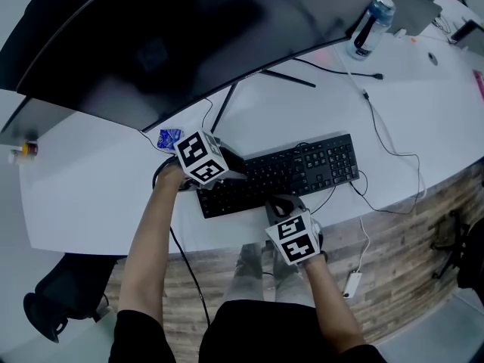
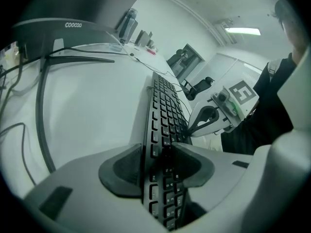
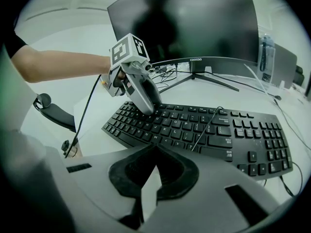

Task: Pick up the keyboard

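Note:
A black keyboard (image 1: 310, 169) lies on the white desk (image 1: 91, 195) in front of the monitor. My left gripper (image 1: 233, 174) reaches down onto its left end. In the left gripper view the keyboard (image 2: 163, 101) runs away between the pads, and the left gripper (image 2: 156, 152) is shut on it, one pad on its rear edge and the other on the keys. My right gripper (image 1: 281, 203) hangs just off the keyboard's front edge near the middle. It is shut with nothing held (image 3: 154, 152), and the keyboard (image 3: 218, 135) lies right ahead of it.
A wide dark monitor (image 1: 189, 29) on thin legs (image 1: 227, 104) stands behind the keyboard. A water bottle (image 1: 374, 21) is at the back right. Cables (image 1: 393, 153) trail across the desk, and one thin cable (image 3: 209, 125) lies over the keys. The desk's front edge runs close below.

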`<state>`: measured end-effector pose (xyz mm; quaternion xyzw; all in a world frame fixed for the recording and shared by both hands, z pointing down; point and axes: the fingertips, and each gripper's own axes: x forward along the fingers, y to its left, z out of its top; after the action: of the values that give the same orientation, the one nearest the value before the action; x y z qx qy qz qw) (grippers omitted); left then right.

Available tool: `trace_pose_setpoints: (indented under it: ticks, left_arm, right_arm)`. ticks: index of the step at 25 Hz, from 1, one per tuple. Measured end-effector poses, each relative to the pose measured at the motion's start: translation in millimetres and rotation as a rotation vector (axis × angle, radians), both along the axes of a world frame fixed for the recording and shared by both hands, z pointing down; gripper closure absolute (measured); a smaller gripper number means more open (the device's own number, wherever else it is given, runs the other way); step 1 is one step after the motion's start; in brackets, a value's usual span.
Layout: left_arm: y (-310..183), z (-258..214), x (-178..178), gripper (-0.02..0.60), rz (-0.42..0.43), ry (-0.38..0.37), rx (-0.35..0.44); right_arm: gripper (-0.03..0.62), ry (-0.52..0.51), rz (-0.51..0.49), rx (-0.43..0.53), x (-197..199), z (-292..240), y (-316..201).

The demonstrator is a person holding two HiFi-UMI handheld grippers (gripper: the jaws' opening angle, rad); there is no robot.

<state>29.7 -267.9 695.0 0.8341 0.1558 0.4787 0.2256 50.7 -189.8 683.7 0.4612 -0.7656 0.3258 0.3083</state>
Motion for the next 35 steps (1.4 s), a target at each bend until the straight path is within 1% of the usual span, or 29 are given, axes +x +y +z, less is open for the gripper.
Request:
trace_pose_setpoints:
  ticks: [7,11,15,21,23,31,35]
  left_arm:
    - [0,2,1,0.396,0.012,-0.053,-0.025]
    - [1,2,2,0.397,0.011,-0.088,-0.020]
    - [1,1,0,0.396,0.005,-0.066,0.008]
    - [0,0,0,0.396,-0.001,-0.062,0.039]
    - [0,-2,0,0.396,-0.001,-0.060,0.058]
    - [3,-16,0,0.396,0.017,-0.059,0.178]
    - [5,-22,-1,0.396,0.013,-0.058,0.231]
  right_arm:
    - [0.589,0.003,0.005,0.001,0,0,-1]
    - [0.589,0.007,0.010,0.002,0,1,-1]
    - [0.589,0.005,0.011,0.001,-1,0,0]
    - [0.589,0.003,0.008,0.005,-1,0,-1]
    - [0.589,0.004,0.008,0.008,-1,0,0]
    - [0.589,0.001,0.018,0.022,0,1,1]
    - [0.589,-0.001,0.023,0.028,0,0,2]
